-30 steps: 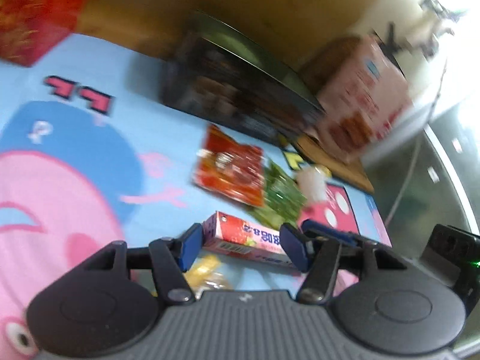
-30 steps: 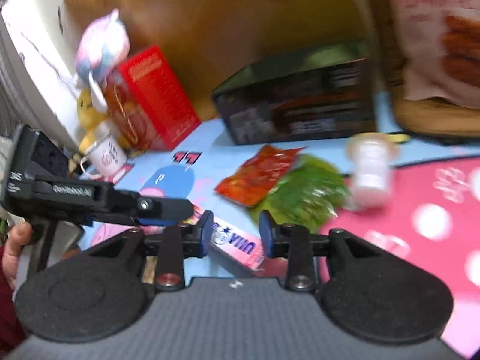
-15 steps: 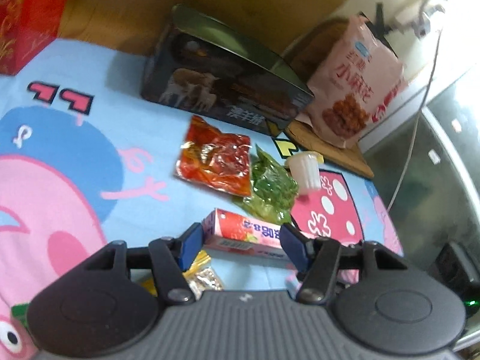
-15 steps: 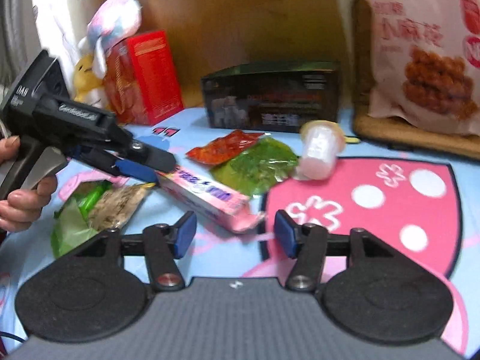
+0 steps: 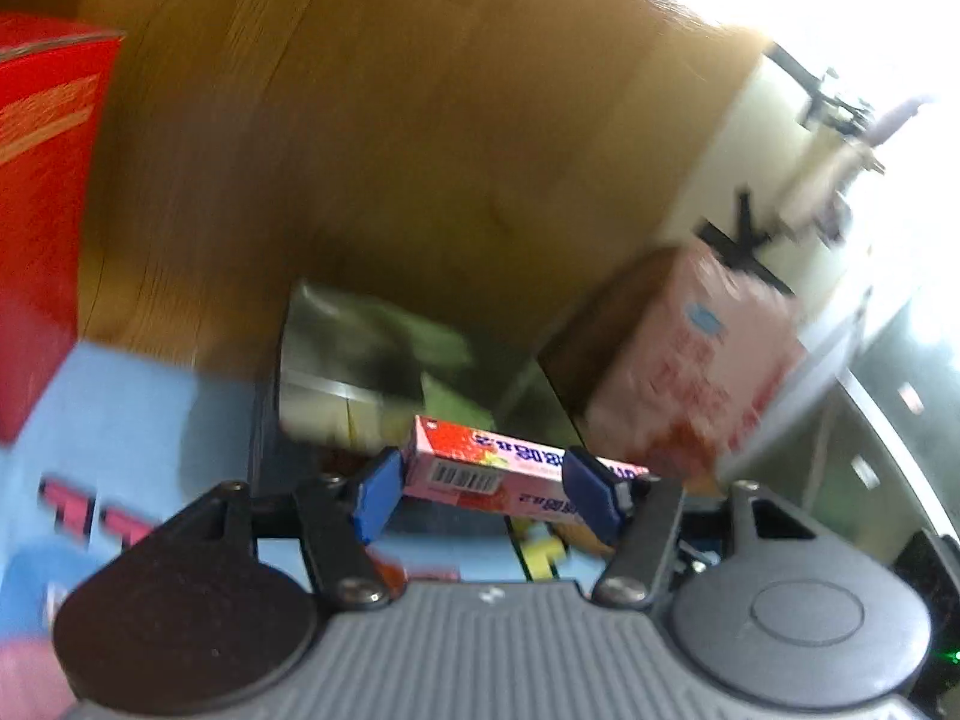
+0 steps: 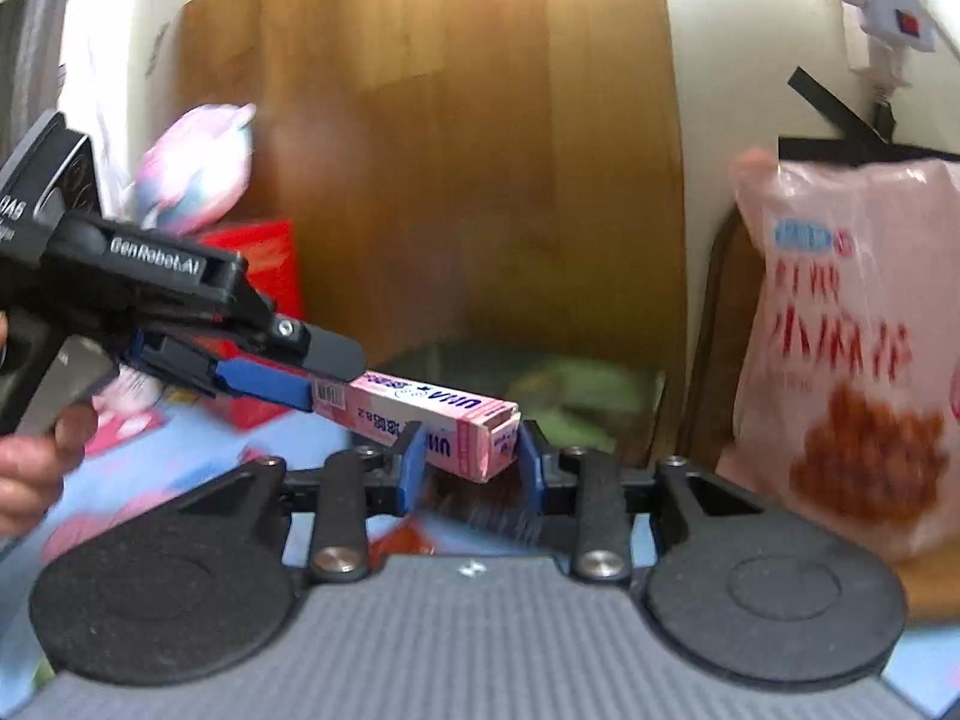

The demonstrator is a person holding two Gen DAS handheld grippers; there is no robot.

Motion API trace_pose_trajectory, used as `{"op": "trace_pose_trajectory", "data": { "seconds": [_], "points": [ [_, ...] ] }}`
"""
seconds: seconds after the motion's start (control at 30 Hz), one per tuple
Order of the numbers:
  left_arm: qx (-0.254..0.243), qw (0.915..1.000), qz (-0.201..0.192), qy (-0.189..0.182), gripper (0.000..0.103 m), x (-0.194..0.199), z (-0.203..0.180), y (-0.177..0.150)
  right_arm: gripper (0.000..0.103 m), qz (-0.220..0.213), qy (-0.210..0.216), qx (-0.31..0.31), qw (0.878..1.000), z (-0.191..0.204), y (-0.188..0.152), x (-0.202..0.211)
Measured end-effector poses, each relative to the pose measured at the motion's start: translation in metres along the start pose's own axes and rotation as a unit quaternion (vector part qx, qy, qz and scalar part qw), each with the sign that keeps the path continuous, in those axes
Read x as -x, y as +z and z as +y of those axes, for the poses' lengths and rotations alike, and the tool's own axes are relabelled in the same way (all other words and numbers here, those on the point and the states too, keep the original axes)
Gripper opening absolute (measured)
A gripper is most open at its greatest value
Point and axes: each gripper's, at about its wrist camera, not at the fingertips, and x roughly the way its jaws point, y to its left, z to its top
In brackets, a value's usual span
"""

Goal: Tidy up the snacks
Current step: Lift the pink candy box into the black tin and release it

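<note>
The pink strawberry snack box is off the worktop, held in the air in front of the open dark box at the back. The left tongs are clamped on it near its barcode end. The right tongs straddle its far end; their pads look close to the carton's sides, but through the blur I cannot tell whether they press on it or only bracket it.

The main risk is the two grips working against each other. If both are tight and the hands move apart or twist, the thin carton could crease or tear open. If the left tongs let go before the right ones have closed firmly, the box could tip and fall onto the packets below, or miss the dark box. The pink snack bag standing just to the right could be knocked over by a wide swing.
</note>
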Motion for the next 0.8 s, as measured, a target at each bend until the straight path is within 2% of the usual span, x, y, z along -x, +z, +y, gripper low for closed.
{"op": "trace_pose_trajectory", "data": {
  "seconds": [0.07, 0.2, 0.27, 0.3, 0.33, 0.4, 0.5, 0.63, 0.7, 0.8],
  "points": [
    [0.01, 0.9999, 0.0, 0.011, 0.059, -0.018, 0.007, 0.01, 0.037, 0.002, -0.005, -0.002, 1.0, -0.009, 0.009, -0.022],
    [0.027, 0.9992, 0.014, 0.024, 0.058, -0.045, 0.022, 0.015, 0.039, 0.037, -0.02, -0.026, 0.999, -0.028, 0.011, -0.064],
    [0.023, 0.9991, 0.011, 0.035, 0.062, -0.05, 0.025, 0.013, 0.039, 0.053, -0.022, -0.038, 0.998, -0.032, 0.007, -0.073],
    [0.02, 0.999, 0.008, 0.039, 0.065, -0.048, 0.025, 0.012, 0.045, 0.058, -0.025, -0.042, 0.997, -0.032, 0.005, -0.076],
    [0.017, 0.999, 0.005, 0.041, 0.069, -0.045, 0.025, 0.011, 0.049, 0.058, -0.024, -0.046, 0.997, -0.033, 0.005, -0.076],
    [0.009, 0.9993, -0.004, 0.036, 0.07, -0.032, 0.026, 0.009, 0.056, 0.037, -0.032, -0.052, 0.997, -0.032, 0.005, -0.066],
    [0.002, 0.9995, -0.015, 0.029, 0.07, -0.001, 0.03, 0.003, 0.056, 0.007, -0.037, -0.058, 0.998, -0.029, 0.003, -0.039],
    [0.013, 0.9993, 0.006, 0.035, 0.071, 0.039, 0.046, -0.021, 0.056, 0.006, 0.0, -0.081, 0.997, -0.023, -0.011, -0.005],
    [0.024, 0.9989, 0.018, 0.035, 0.071, 0.06, 0.056, -0.038, 0.056, 0.032, 0.043, -0.1, 0.994, -0.014, -0.027, 0.011],
    [0.044, 0.998, 0.032, 0.032, 0.071, 0.094, 0.072, -0.07, 0.056, 0.082, 0.119, -0.117, 0.983, 0.006, -0.052, 0.025]
  ]
}}
